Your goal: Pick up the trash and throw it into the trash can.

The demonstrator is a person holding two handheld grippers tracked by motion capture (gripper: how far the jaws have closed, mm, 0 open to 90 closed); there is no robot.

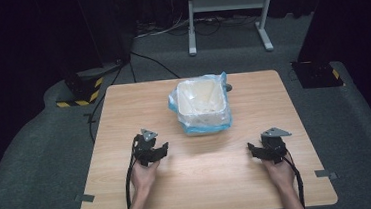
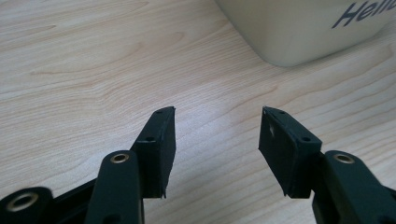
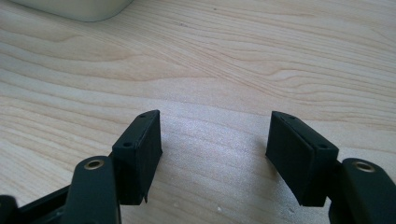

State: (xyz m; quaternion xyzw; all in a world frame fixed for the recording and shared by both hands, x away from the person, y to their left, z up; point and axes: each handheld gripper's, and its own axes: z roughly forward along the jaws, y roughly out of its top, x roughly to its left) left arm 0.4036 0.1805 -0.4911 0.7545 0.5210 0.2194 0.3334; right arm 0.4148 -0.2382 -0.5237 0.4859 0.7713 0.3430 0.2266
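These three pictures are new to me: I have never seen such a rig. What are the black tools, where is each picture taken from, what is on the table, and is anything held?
A person sits at a light wooden table and holds a black two-jaw gripper in each hand. The high view looks down from above: the left gripper is at its left, the right gripper at its right. Each of the other two pictures comes from a camera riding on one gripper, looking along its jaws at the tabletop. Farther back on the table stands a cream square plastic bin lined with a pale blue plastic bag; a corner of the bin shows in both gripper views. Both grippers have open jaws with nothing between them. Nothing is held.
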